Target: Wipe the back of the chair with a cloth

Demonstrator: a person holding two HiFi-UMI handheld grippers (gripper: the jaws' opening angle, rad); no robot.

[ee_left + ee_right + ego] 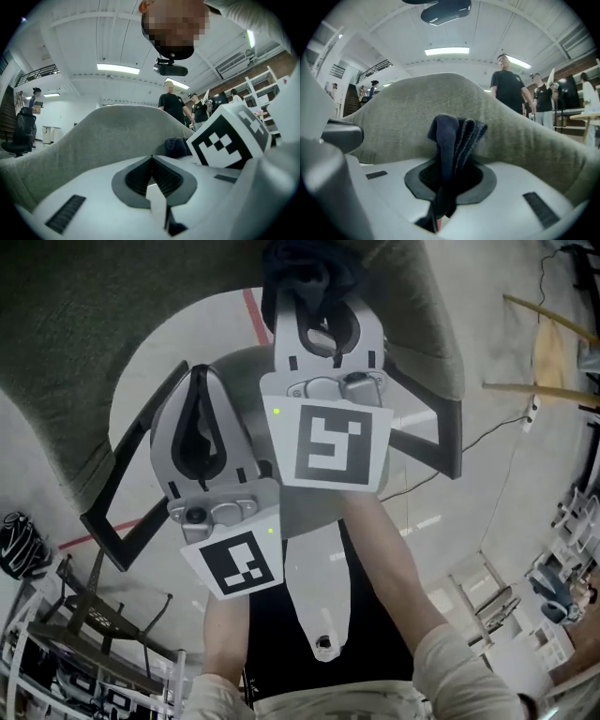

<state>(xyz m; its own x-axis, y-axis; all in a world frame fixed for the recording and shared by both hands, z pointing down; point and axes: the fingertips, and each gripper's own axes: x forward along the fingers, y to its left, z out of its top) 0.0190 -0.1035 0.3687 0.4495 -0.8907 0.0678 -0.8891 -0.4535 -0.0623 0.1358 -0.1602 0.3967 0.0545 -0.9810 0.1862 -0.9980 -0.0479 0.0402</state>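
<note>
The chair's grey-green fabric back [84, 324] curves round the top and left of the head view, and it fills the ground ahead in both gripper views [108, 136] [520, 136]. My right gripper [315, 298] is shut on a folded dark blue cloth [309, 266], which sticks up out of the jaws [454, 133] right in front of the backrest. Whether the cloth touches the fabric I cannot tell. My left gripper [199, 381] sits beside it, lower and to the left, shut with nothing in it [151, 161].
Black armrests [122, 517] [436, 432] flank the grey seat [314, 512]. A cable [497, 427] and wooden sticks [548, 329] lie on the floor at right, a metal rack [84, 634] at lower left. Several people [508, 89] stand beyond the chair.
</note>
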